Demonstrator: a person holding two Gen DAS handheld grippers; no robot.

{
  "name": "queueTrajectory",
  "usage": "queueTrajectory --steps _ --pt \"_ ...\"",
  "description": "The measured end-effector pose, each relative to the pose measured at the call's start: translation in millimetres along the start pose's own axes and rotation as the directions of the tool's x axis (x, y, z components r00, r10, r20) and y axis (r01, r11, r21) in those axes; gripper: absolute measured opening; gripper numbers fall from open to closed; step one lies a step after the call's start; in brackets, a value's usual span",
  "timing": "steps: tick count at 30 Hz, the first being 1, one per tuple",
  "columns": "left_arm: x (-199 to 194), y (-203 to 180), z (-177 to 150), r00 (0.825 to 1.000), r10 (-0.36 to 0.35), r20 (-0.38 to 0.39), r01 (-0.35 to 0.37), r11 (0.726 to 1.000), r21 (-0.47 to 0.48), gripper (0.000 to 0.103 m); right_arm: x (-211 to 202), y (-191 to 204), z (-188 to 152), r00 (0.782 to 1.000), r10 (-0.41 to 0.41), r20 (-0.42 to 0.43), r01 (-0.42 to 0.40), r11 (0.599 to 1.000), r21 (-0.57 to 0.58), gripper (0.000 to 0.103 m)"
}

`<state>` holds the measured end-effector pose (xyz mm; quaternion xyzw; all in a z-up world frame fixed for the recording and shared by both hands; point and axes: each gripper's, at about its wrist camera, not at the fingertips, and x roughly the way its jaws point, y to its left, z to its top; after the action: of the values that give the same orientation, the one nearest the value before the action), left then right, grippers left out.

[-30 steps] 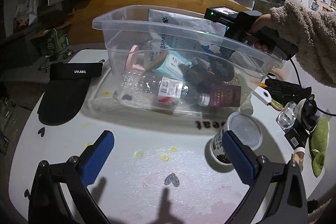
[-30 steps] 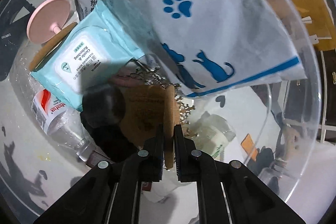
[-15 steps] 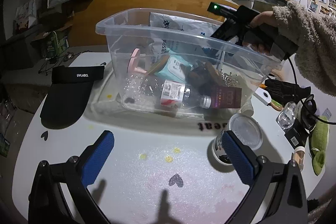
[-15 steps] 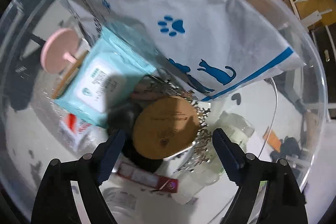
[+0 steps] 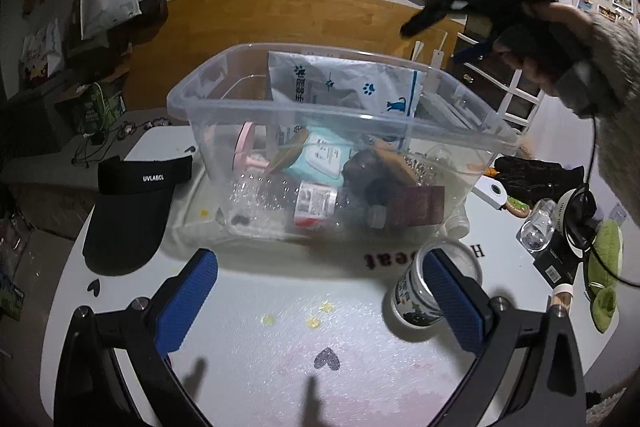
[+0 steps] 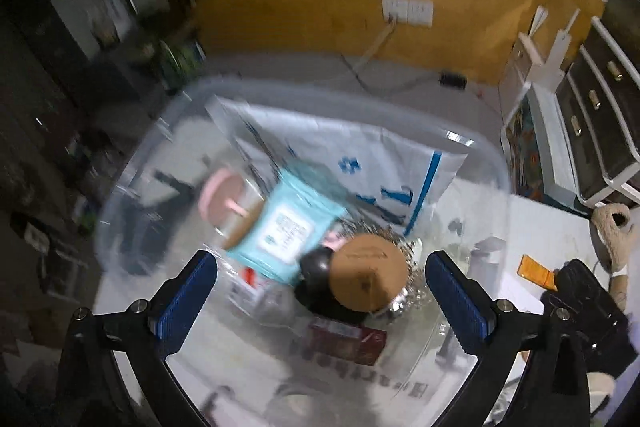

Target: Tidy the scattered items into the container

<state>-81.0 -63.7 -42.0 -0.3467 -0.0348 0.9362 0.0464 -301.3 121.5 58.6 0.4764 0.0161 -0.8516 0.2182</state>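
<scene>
A clear plastic bin (image 5: pixel 256 107) stands on the white table (image 5: pixel 280 367). It holds a paw-print bag (image 5: pixel 340 87), a teal wipes pack (image 5: pixel 324 157), a plastic bottle (image 5: pixel 304 203), a pink stand (image 5: pixel 246 147) and a round wooden-backed brush (image 6: pixel 368 275). My right gripper (image 6: pixel 320 291) hangs above the bin with its jaws opening wide and nothing between them; the left wrist view shows the right gripper (image 5: pixel 432 43) over the bin's far right corner. My left gripper (image 5: pixel 320 303) stands open and empty in front of the bin. A lidded cup (image 5: pixel 416 291) stands just beyond its right finger.
A black visor cap (image 5: pixel 132 211) lies left of the bin. Right of the bin sit a black glove (image 5: pixel 536 171), a small glass bottle (image 5: pixel 538 227), a green plush (image 5: pixel 604 267) and cables. The person's fuzzy sleeve (image 5: pixel 616 75) reaches in from the upper right.
My right gripper let go of the round wooden-backed brush, opened wide and rose out of the bin. The brush now lies flat among the items. The left gripper lifted slightly.
</scene>
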Motion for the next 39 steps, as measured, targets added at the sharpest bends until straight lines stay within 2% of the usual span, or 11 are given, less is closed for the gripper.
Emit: queueTrajectory --steps 4,10,14,20,29,39 --pt "-6.5 -4.9 3.3 1.000 0.007 0.006 -0.007 1.000 0.005 0.103 -46.9 3.6 -18.1 0.986 0.031 0.162 -0.034 0.999 0.017 0.103" --pt "-17.6 -11.2 8.8 1.000 -0.006 0.019 0.006 1.000 0.000 0.103 -108.6 6.2 -62.7 0.935 0.038 0.353 -0.053 0.998 0.033 0.103" --pt "-27.0 -18.1 12.9 0.999 -0.012 0.035 0.011 1.000 0.012 0.103 -137.2 4.0 -93.9 0.895 0.001 0.446 -0.030 0.998 0.060 0.103" --pt "-40.3 -28.1 19.1 0.998 -0.021 0.052 0.020 0.999 0.027 0.103 -163.0 -6.3 -138.2 0.859 -0.057 0.509 -0.019 0.989 0.143 0.103" --pt "-55.3 -39.7 25.7 0.997 -0.033 0.069 0.031 0.999 0.037 0.103 -169.0 -7.2 -190.1 0.868 -0.137 0.478 0.047 0.979 0.196 0.103" --pt "-67.1 -51.3 24.2 0.997 -0.040 0.071 0.036 0.998 0.055 0.103 -161.8 -6.4 -226.4 0.886 -0.180 0.427 0.095 0.972 0.213 0.103"
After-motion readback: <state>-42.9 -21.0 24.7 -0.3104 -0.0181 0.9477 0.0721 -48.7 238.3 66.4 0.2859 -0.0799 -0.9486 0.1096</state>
